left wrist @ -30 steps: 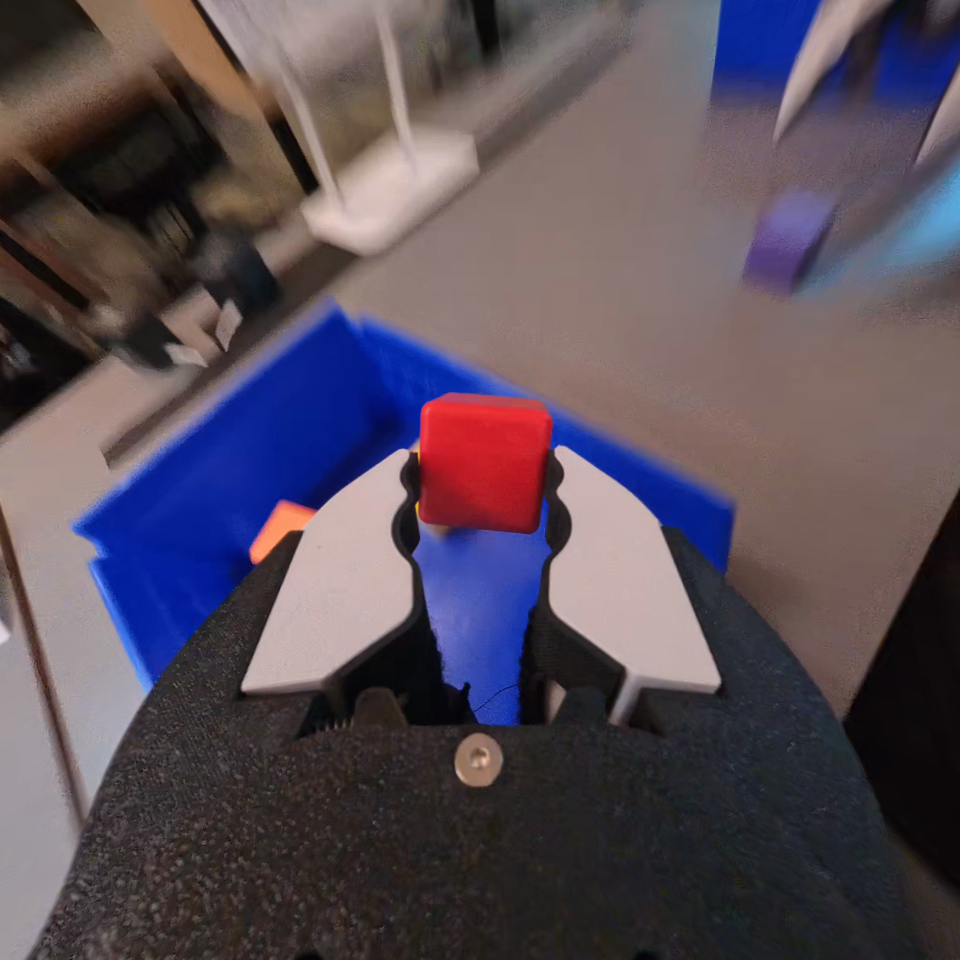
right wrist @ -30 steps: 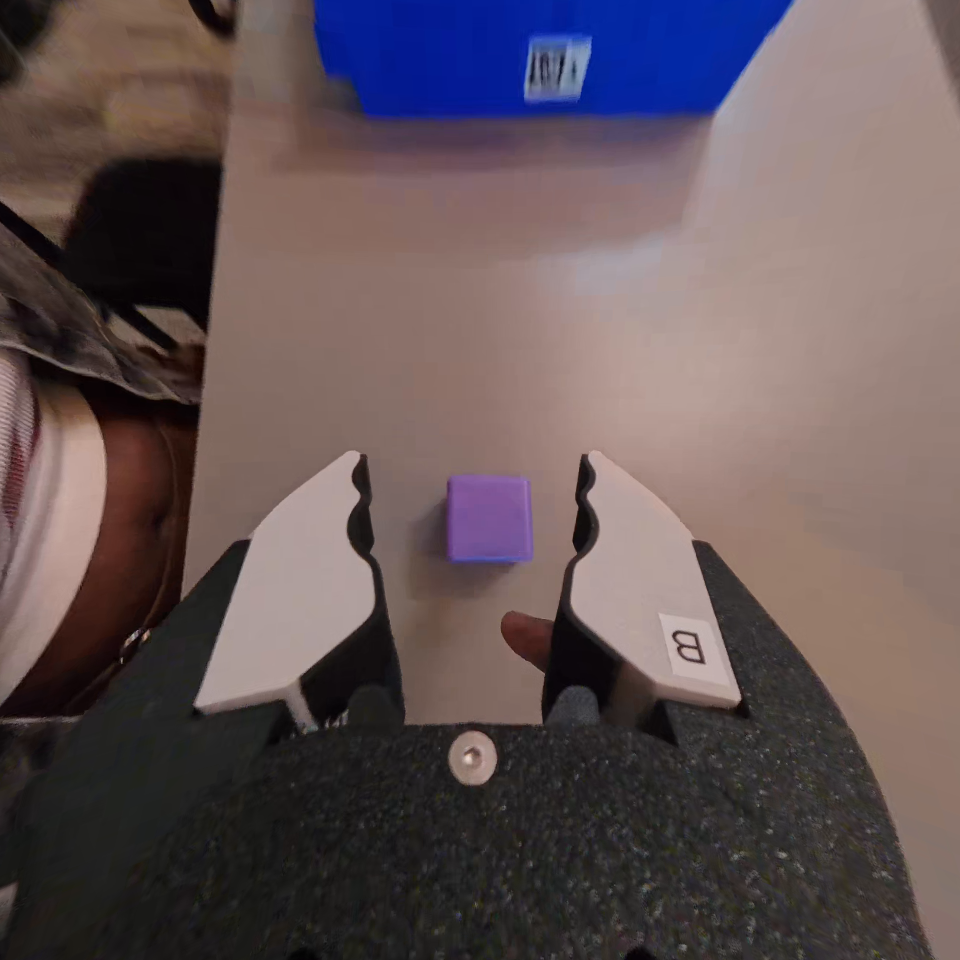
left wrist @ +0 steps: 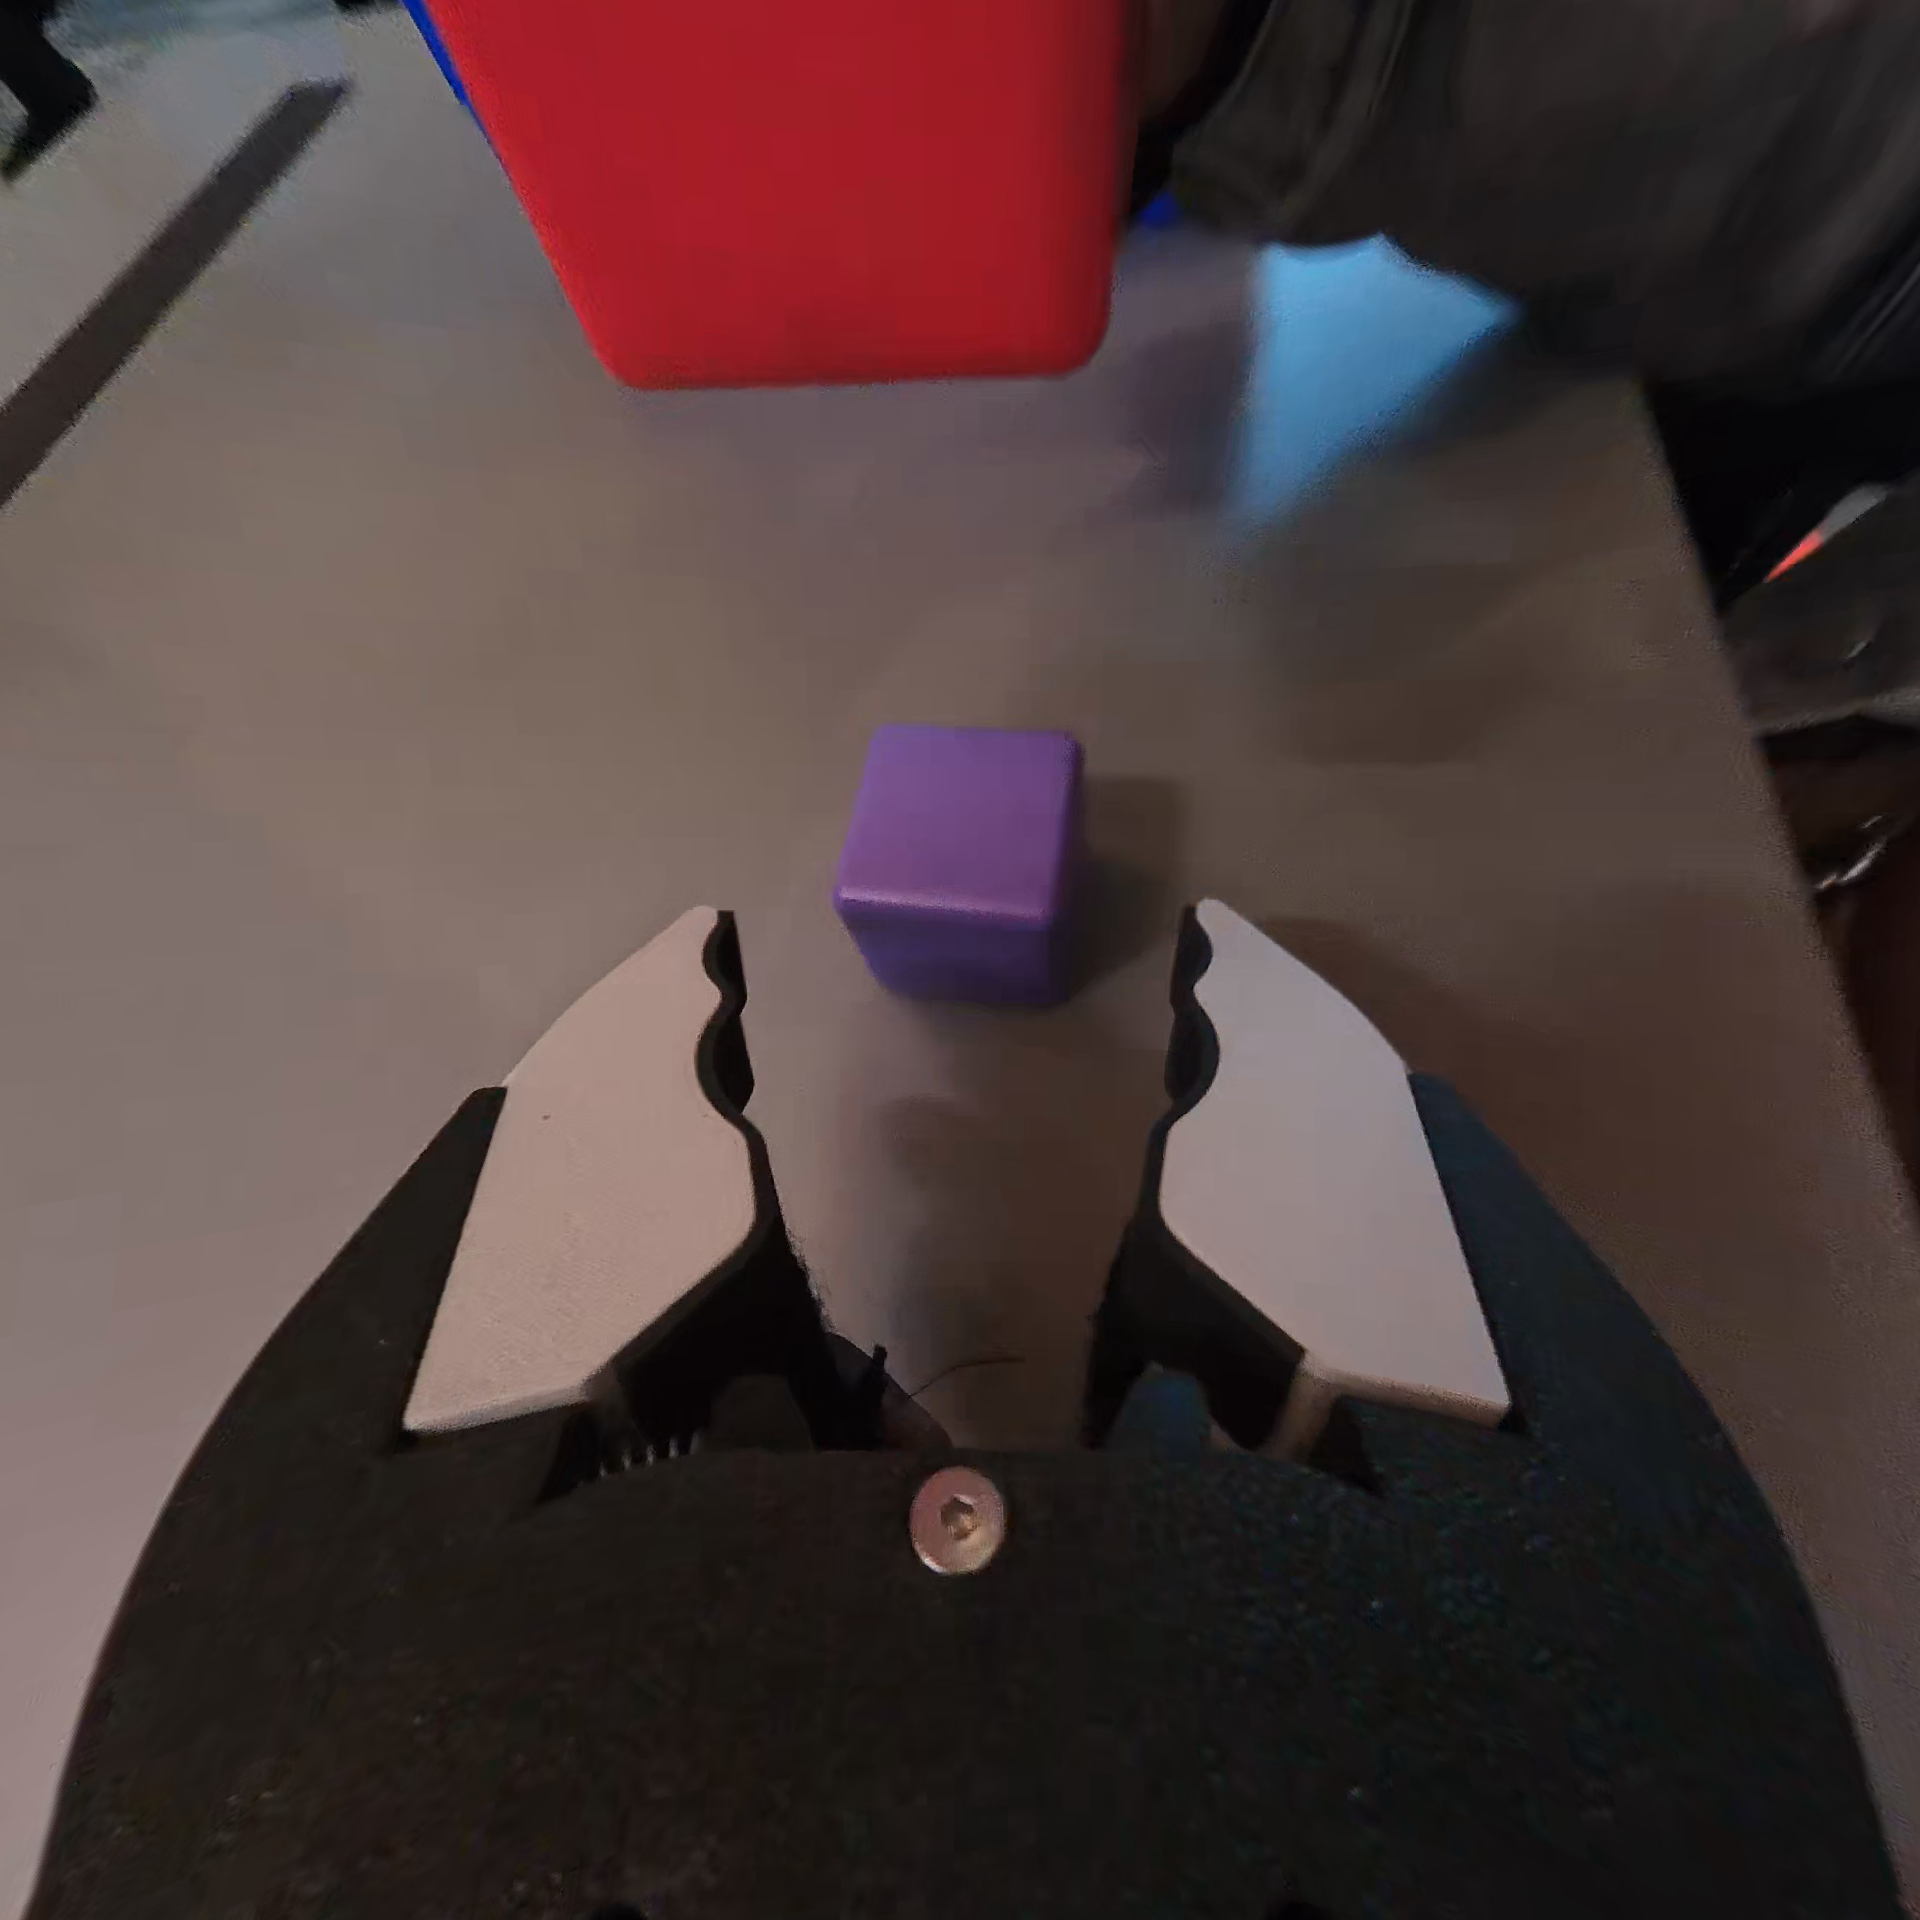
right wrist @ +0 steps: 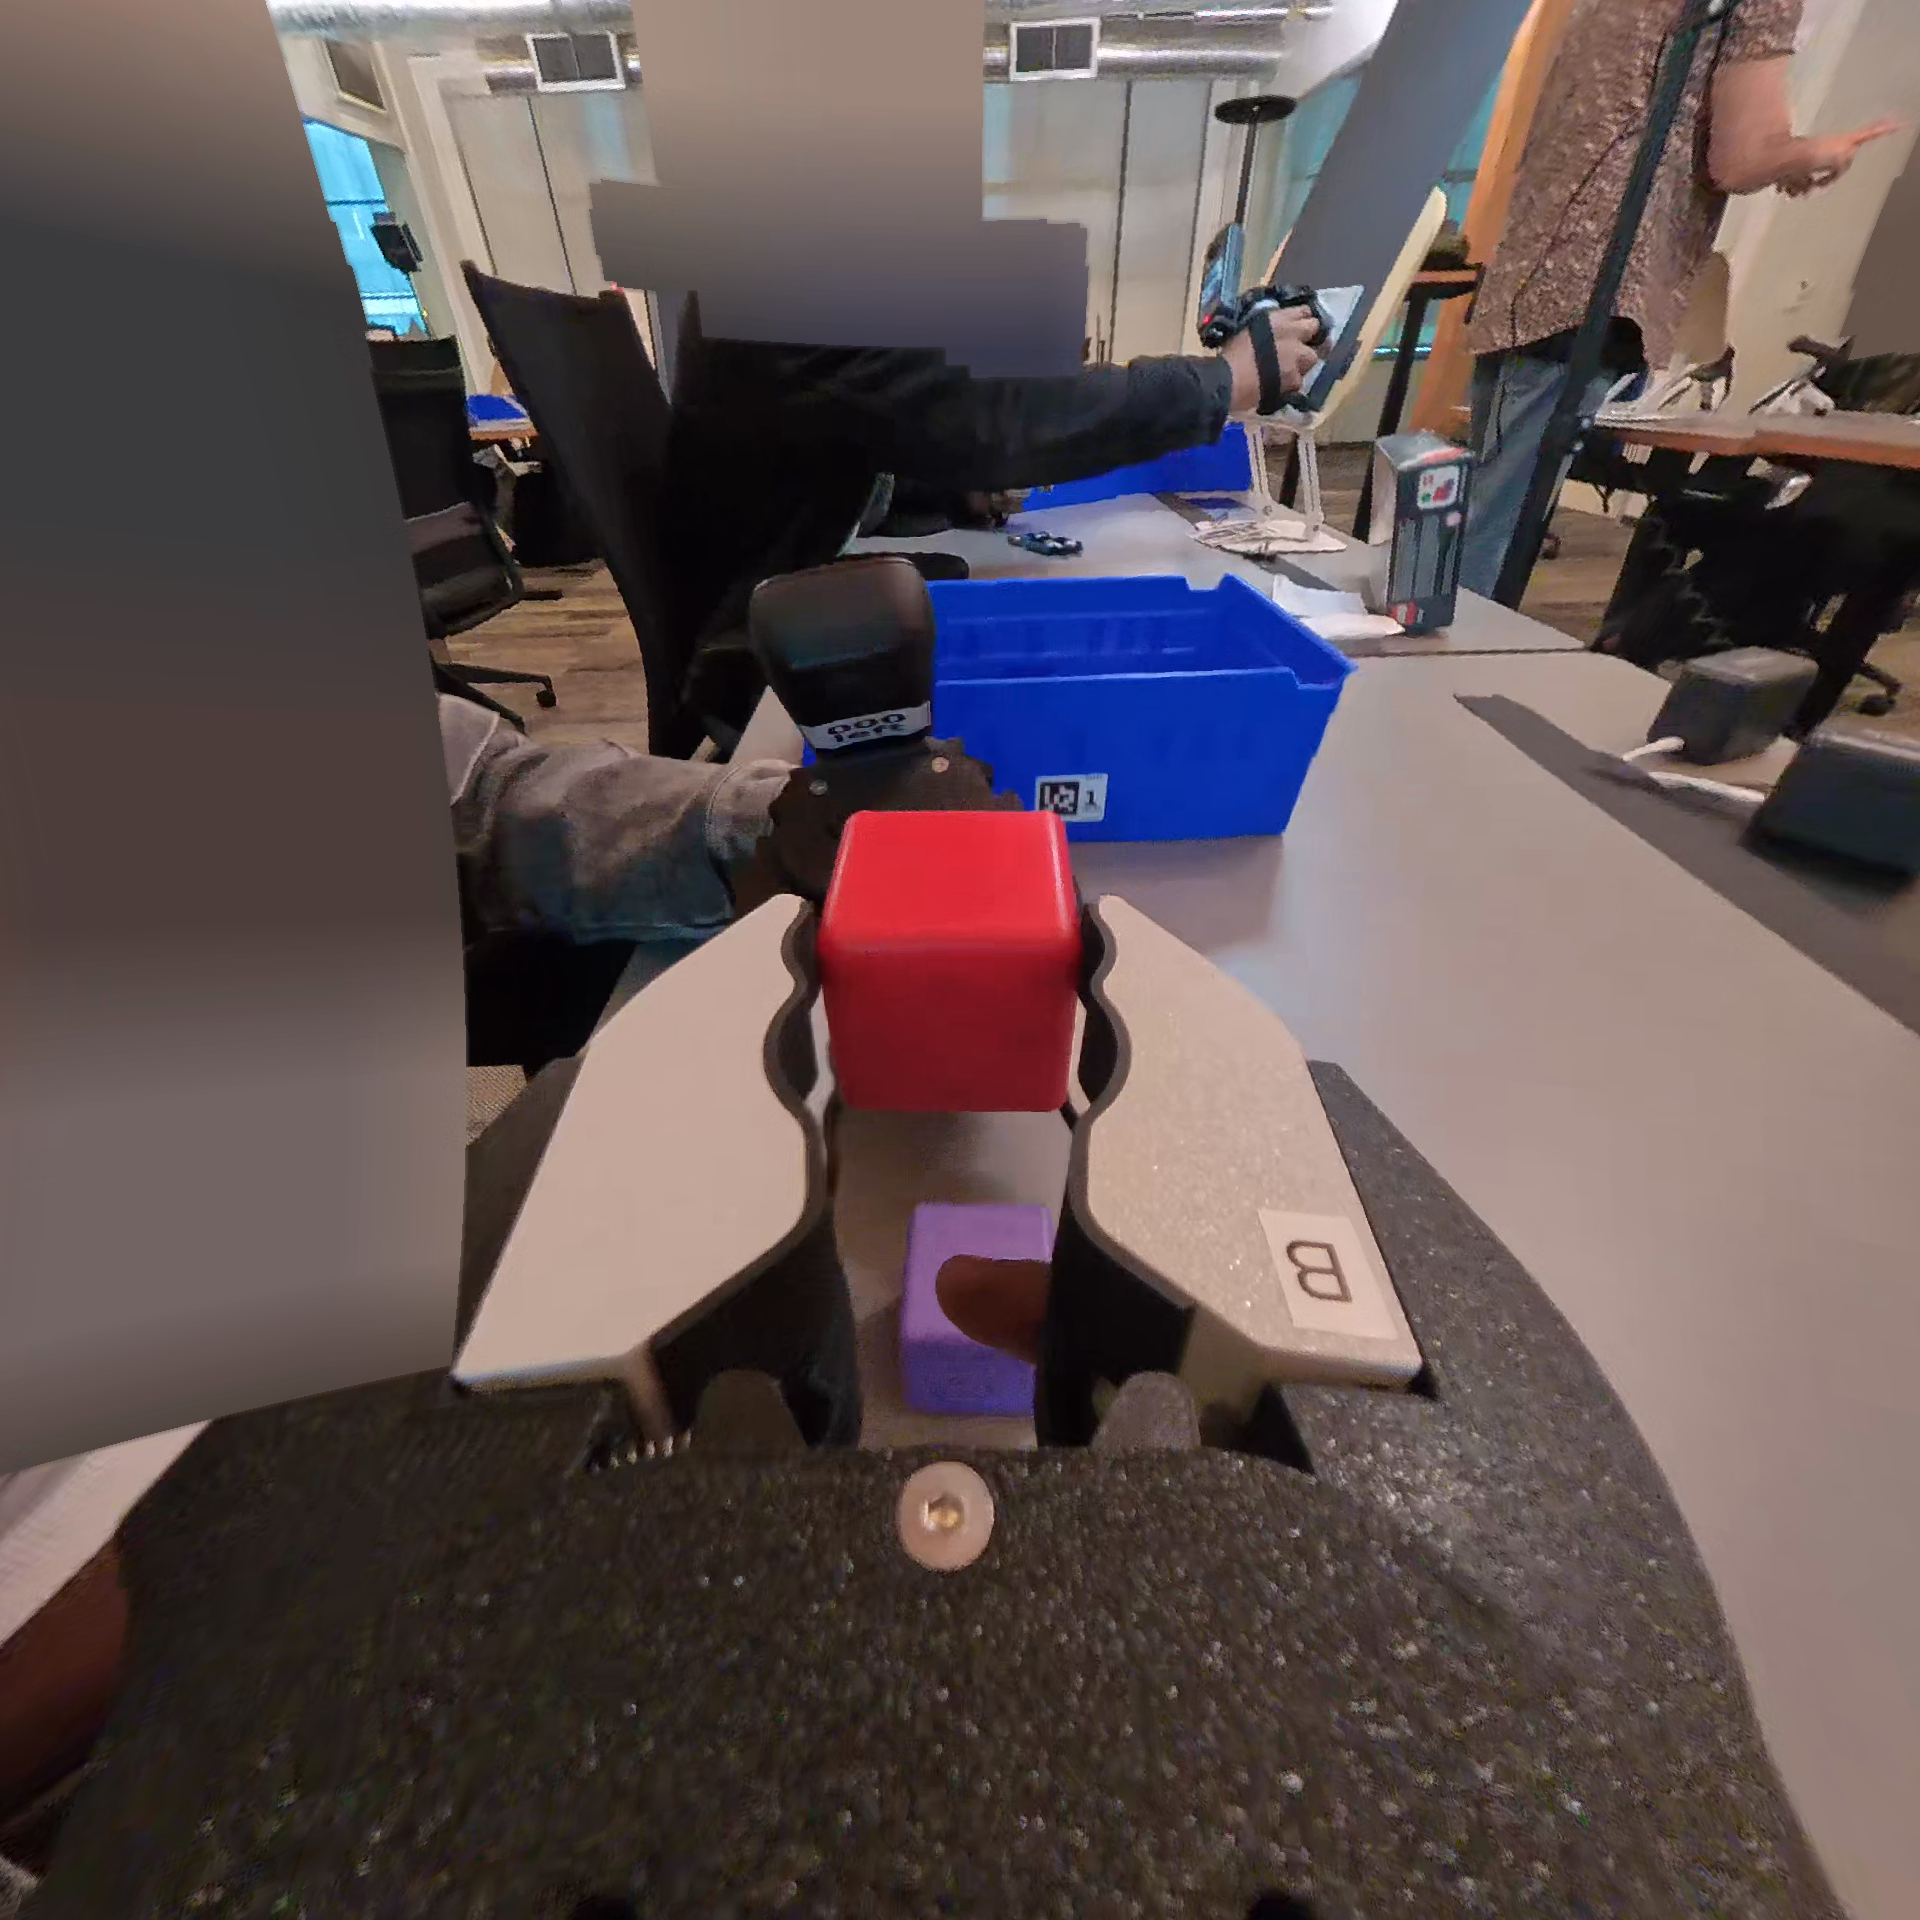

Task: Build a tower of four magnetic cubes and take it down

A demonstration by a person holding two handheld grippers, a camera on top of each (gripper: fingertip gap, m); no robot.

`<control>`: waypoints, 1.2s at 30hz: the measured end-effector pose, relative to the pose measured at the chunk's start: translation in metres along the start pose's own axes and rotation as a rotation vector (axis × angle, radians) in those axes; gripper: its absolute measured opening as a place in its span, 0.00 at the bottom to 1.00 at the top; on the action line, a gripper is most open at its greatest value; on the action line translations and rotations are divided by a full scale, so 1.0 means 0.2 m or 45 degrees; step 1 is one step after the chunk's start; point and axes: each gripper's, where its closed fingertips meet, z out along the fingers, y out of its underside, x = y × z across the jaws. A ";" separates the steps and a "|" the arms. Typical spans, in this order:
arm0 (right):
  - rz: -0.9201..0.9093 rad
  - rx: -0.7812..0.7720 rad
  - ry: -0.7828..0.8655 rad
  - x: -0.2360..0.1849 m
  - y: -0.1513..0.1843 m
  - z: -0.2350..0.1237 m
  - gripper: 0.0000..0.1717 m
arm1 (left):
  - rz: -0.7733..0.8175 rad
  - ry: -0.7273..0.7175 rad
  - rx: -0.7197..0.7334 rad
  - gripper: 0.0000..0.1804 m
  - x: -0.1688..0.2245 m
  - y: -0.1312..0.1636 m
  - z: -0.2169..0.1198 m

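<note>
The right gripper (right wrist: 948,997) has its fingers clamped on a smooth red plastic cube (right wrist: 948,961), held above the matte purple cube (left wrist: 961,868) on the grey table (left wrist: 416,727). The left gripper (left wrist: 956,935) hangs beside it, fingers spread and empty. Stacking has barely begun; next, I'd say, lower red squarely onto purple.
</note>
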 end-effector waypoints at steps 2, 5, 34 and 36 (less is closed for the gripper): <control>0.006 -0.010 0.009 0.02 0.04 -0.03 0.28 | 0.034 0.027 -0.062 0.41 -0.01 0.04 0.05; 0.004 -0.028 0.007 0.03 0.08 -0.05 0.28 | 0.039 0.055 -0.064 0.37 0.01 0.05 0.10; -0.007 -0.295 -0.063 0.02 0.43 0.04 0.28 | 0.041 0.066 -0.143 0.27 0.02 0.09 0.13; -0.007 -0.293 -0.060 0.02 0.43 0.03 0.28 | 0.041 0.066 -0.143 0.27 0.02 0.09 0.13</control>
